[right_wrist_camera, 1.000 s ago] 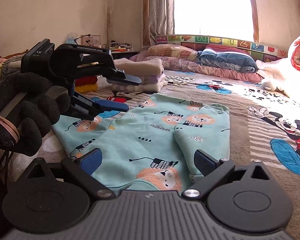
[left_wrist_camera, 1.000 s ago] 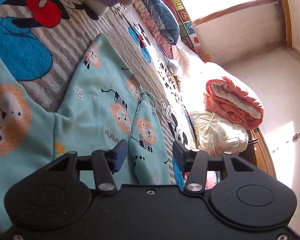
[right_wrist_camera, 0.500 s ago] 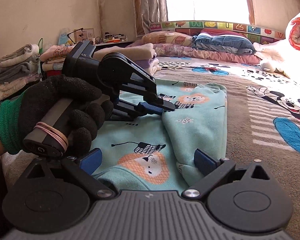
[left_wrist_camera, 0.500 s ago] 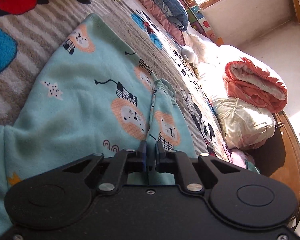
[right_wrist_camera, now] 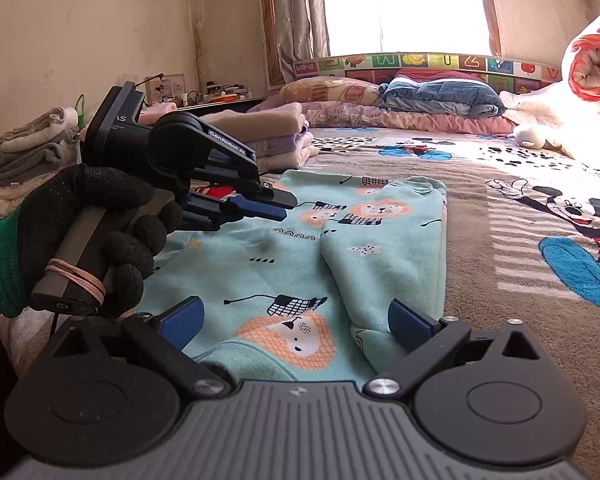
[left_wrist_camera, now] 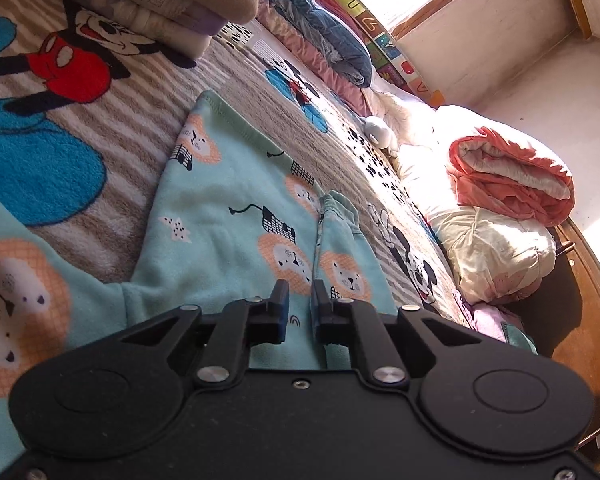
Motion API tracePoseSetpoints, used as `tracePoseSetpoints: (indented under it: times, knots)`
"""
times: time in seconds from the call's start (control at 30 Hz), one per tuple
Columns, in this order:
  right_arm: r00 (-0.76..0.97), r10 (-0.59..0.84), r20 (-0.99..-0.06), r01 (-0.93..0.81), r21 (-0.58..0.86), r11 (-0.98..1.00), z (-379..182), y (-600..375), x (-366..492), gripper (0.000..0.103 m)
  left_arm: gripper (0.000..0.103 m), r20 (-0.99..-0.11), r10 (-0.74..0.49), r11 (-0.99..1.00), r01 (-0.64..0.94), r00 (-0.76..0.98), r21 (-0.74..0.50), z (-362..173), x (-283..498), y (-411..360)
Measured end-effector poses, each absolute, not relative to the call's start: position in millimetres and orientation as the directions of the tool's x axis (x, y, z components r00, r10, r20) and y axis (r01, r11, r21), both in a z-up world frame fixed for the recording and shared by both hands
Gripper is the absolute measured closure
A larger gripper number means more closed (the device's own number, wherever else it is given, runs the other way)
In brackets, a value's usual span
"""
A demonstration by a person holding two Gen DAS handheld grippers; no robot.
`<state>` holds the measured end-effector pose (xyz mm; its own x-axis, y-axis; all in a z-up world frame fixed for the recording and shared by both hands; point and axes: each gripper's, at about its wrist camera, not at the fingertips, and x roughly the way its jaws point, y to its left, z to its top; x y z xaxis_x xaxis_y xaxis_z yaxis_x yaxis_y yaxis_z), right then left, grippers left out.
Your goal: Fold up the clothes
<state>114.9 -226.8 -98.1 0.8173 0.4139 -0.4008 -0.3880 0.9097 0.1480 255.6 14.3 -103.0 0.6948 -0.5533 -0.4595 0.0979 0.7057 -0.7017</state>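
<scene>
Sweatshirt point(right_wrist_camera: 300, 264) lies under left gripper point(right_wrist_camera: 276, 206), jaws nearly together.

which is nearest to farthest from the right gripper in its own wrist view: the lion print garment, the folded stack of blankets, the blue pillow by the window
From the right gripper:
1. Lion print garment, directly ahead, spread beneath its open fingers.
2. Folded stack of blankets, mid-bed, ahead to the left, behind the left gripper.
3. Blue pillow, at the far end under the window, slightly right.

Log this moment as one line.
left tongs: nearly closed, above lion-print top, nothing gripped | right tongs: open at near hem | sleeve: folded in
</scene>
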Motion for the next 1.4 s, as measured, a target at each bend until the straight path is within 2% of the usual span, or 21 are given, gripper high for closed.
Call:
tracePoseSetpoints:
  times: [0.07,0.17,0.23,0.3,0.53,0.67,0.8,1.07,1.4]
  knots:
    - [0.823,0.418,-0.385,-0.381,0.172,0.909,-95.1,-228.2,111.1,0.005,0.091,-0.456,-0.547,0.707,0.096,0.702,-0.701,-98.0,247.7,26.6]
    - [0.822,0.428,-0.376,-0.382,0.195,0.904,-91.0,-225.2,104.2,0.005,0.082,-0.432,-0.526,0.699,0.083,0.732,-0.710,-86.8,231.6,53.8]
    - [0.816,0.439,-0.376,-0.390,0.201,0.898,-88.2,-220.8,99.1,0.005,0.069,-0.417,-0.504,0.694,0.068,0.756,-0.717,-80.2,218.7,77.8]
    - [0.810,0.449,-0.377,-0.398,0.208,0.893,-85.4,-216.4,93.9,0.005,0.062,-0.406,-0.470,0.693,0.043,0.784,-0.719,-74.1,204.8,104.9]
    - [0.791,0.476,-0.386,-0.408,0.247,0.879,-77.9,-201.4,72.8,0.005,0.053,-0.435,-0.248,0.667,-0.173,0.866,-0.725,-76.2,151.2,199.2]
    - [0.793,0.484,-0.370,-0.407,0.270,0.873,-69.6,-206.1,60.5,0.005,0.052,-0.479,-0.145,0.577,-0.319,0.866,-0.752,-92.7,127.2,246.4]
    - [0.804,0.490,-0.338,-0.378,0.346,0.859,-64.2,-224.2,60.6,0.004,0.051,-0.496,-0.143,0.494,-0.373,0.856,-0.785,-111.5,123.0,267.7]
    - [0.830,0.472,-0.297,-0.257,0.548,0.796,-82.2,-263.9,77.9,0.004,0.051,-0.457,-0.184,0.419,-0.351,0.870,-0.837,-123.3,146.2,272.2]
    - [0.850,0.445,-0.282,-0.190,0.624,0.758,-98.0,-282.3,95.2,0.003,0.051,-0.437,-0.181,0.401,-0.339,0.881,-0.851,-128.2,180.5,275.3]
